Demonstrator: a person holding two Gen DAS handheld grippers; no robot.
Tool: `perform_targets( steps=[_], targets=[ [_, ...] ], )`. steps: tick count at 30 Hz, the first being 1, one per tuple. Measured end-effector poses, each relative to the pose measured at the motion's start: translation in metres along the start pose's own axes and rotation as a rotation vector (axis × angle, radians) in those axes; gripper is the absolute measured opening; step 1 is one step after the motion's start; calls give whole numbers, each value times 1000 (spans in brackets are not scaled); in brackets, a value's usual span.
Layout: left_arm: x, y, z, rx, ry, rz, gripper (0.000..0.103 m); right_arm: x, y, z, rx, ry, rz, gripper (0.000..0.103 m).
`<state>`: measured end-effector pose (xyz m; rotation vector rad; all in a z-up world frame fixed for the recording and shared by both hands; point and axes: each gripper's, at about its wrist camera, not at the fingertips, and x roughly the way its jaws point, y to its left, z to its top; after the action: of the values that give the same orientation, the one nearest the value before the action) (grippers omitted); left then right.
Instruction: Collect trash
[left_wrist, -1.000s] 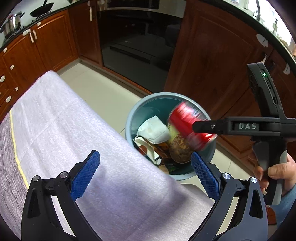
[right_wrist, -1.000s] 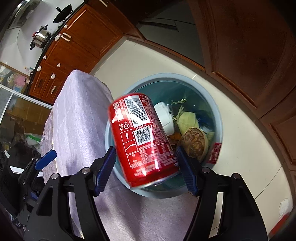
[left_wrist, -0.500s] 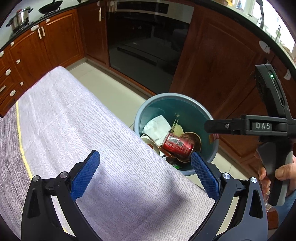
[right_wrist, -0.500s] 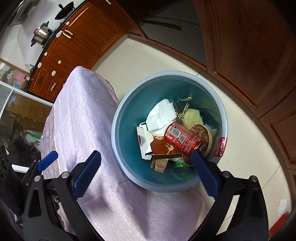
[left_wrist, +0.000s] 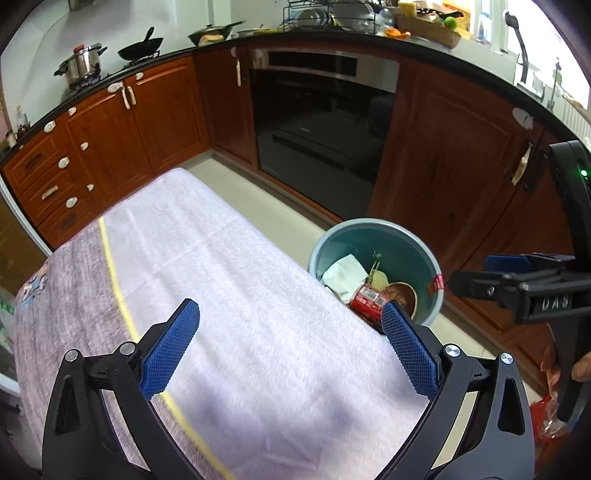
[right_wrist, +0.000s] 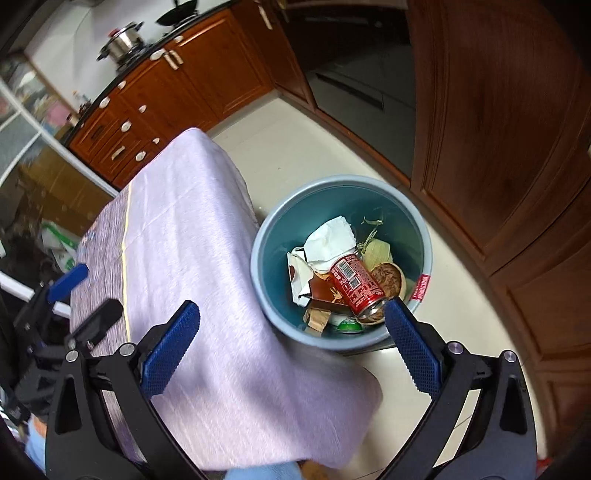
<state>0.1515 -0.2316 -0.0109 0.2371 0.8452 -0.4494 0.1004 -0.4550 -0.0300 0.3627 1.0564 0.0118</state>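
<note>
Left wrist view: left gripper is spread wide, nothing btwn its blue pads, hovering over the cloth-covered table. A sec ago the red can was a blur falling past the right gripper; now it lies on its side in the blue bin, w/ white tissue beside it. Cam has pulled back & tilted up since then: more of the kitchen shows, bin sits further off. Right gripper is seen side-on at the right edge; can't tell its opening from here.

Right wrist view: right gripper has jaws wide apart, holding nothing. 1 s ago the can was btwn these fingers; half a sec ago it was already down in the bin. Now the can rests on the other rubbish, base end toward the cam, touching tissue & a brown round item. Bin stands on the floor just beside the table's corner.

Meaning: this item is done, drop succeeded. Tabletop in view shows no more trash, so task looks near finished or finished, tho not all of the table is visible.
</note>
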Motion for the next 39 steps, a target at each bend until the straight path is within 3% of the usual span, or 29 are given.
perform_targets(
  steps=[6,12,20,27,39],
  targets=[
    [-38,6,-20,-1,-9,50,99,-29,32,-29,-102,-25,-72,96],
    [-67,17,-45,-43,-20,33,99,-50,53,-60,-124,-48,-145,96],
    [-91,27,-81,-75,-23,55,99,-62,73,-97,-137,-57,-170,96],
    [-97,32,-102,-87,-24,58,99,-63,83,-119,-148,-61,-184,96],
    [-86,36,-113,-93,5,70,99,-42,94,-123,-168,-17,-169,96]
  ],
)
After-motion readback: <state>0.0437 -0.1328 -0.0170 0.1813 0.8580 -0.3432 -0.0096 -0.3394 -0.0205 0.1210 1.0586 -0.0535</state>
